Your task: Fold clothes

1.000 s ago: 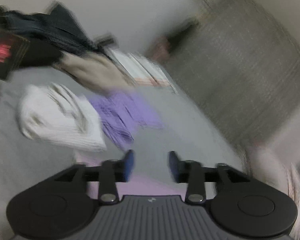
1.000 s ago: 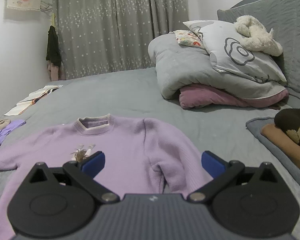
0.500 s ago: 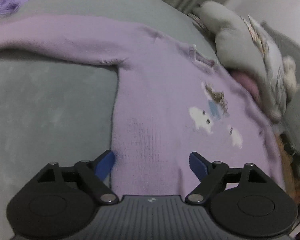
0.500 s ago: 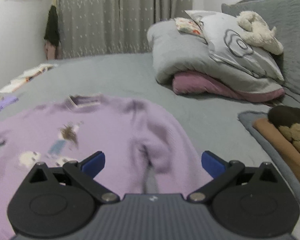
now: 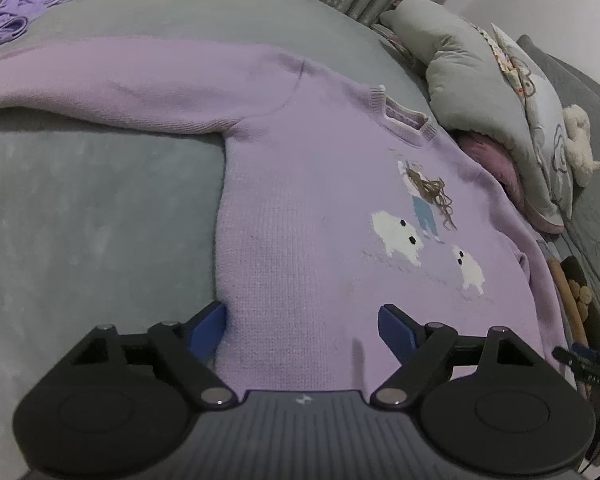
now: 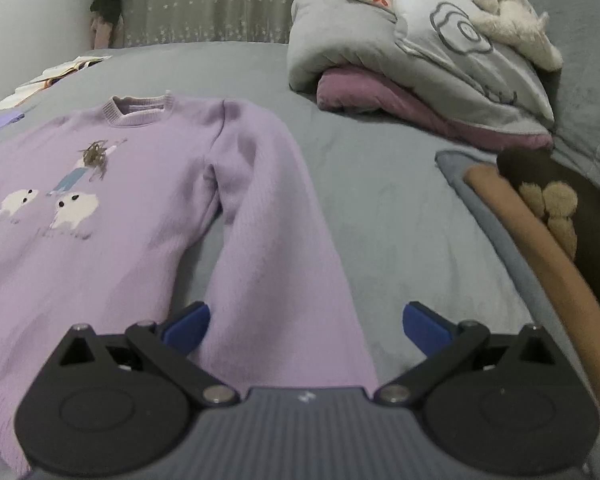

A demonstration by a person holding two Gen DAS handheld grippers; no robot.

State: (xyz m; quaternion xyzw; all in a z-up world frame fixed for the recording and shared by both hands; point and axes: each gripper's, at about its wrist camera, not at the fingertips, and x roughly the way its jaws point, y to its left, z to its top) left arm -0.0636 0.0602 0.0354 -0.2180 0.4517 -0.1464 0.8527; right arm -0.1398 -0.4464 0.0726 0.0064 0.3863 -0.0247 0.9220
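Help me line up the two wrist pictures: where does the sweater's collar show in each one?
Left wrist: the collar sits upper right of centre, just left of the folded grey quilt.
Right wrist: the collar sits upper left, well left of the quilt.
Shared landmark: the girl-and-sheep picture on the sweater's chest, just below the collar.

I see the grey bed (image 6: 380,184) carrying a lilac sweater (image 6: 100,208) spread flat ahead of my fingers, folded bedding (image 6: 412,64) beyond them, brown clothes (image 6: 548,216) to their right.
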